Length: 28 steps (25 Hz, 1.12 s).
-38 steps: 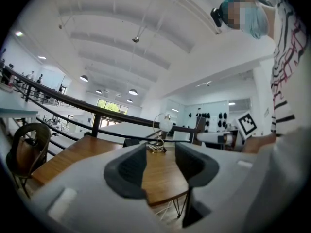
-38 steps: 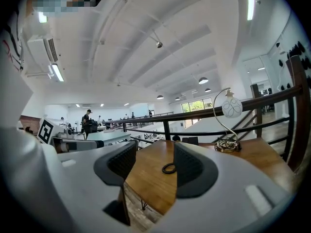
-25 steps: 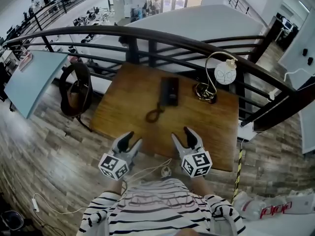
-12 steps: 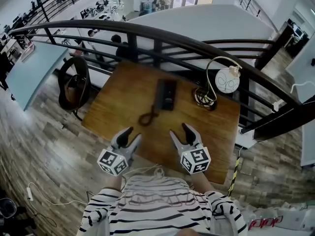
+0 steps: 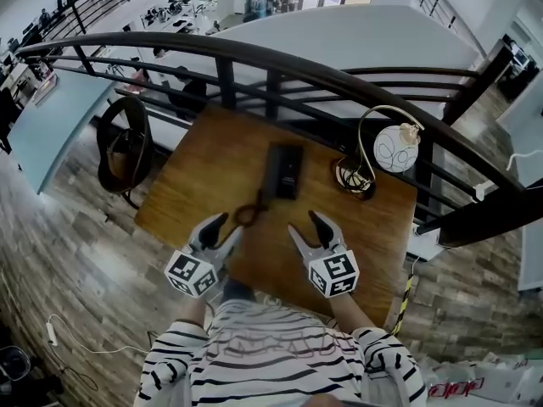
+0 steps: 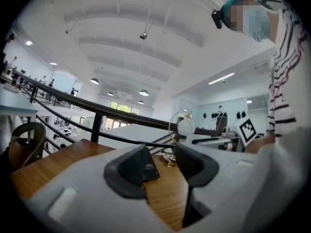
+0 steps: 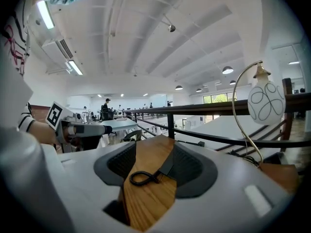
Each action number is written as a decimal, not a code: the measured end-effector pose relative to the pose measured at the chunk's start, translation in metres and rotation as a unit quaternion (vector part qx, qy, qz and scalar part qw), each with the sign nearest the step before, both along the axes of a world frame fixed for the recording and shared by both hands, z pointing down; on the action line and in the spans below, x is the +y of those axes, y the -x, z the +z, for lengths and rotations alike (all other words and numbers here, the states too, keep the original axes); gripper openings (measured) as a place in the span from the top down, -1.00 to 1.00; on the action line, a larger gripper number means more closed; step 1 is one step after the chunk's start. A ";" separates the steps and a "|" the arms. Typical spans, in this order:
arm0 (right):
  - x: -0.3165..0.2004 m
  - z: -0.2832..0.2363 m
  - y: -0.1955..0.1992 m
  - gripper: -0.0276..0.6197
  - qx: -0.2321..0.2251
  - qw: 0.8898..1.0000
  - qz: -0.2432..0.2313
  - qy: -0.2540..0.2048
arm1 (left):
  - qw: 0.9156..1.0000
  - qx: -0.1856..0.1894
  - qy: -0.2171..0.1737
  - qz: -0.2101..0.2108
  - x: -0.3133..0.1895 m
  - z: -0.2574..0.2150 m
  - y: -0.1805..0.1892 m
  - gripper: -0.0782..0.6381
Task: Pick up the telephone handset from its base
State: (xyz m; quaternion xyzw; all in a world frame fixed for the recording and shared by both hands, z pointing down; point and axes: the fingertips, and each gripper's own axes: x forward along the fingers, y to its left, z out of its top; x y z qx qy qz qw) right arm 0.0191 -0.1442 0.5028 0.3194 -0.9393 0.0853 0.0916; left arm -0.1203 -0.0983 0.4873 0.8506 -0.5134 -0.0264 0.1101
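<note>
A black telephone (image 5: 282, 170) lies on the wooden table (image 5: 199, 172), its handset resting along the base. Its coiled cord (image 5: 248, 214) loops toward the near side. My left gripper (image 5: 225, 227) is open just beside the cord loop, short of the phone. My right gripper (image 5: 305, 225) is open too, to the right of the cord and below the phone. In the left gripper view the telephone (image 6: 148, 168) shows between the open jaws of that gripper (image 6: 163, 165). The right gripper view frames the cord (image 7: 142, 178) between the empty jaws of that gripper (image 7: 151, 165).
A gooseneck lamp (image 5: 396, 148) with a white globe stands at the table's right rear, its base (image 5: 355, 178) close to the phone. A dark railing (image 5: 254, 58) runs behind the table. A black bag (image 5: 123, 155) sits by the table's left side.
Both grippers have moved forward over the table's near edge toward the phone. The left one has come up beside the cord loop. The phone has not moved.
</note>
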 end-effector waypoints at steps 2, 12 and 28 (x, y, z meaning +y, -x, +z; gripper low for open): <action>-0.013 0.004 0.006 0.20 0.005 1.000 0.003 0.000 | 1.000 0.003 0.008 0.010 -0.017 0.005 0.002 0.26; -0.078 0.025 0.033 0.20 0.027 0.999 0.032 0.005 | 0.996 0.002 0.033 0.081 -0.100 0.018 0.013 0.26; -0.171 0.077 0.051 0.20 0.081 0.993 0.081 0.021 | 0.987 -0.022 0.048 0.150 -0.225 0.040 0.036 0.26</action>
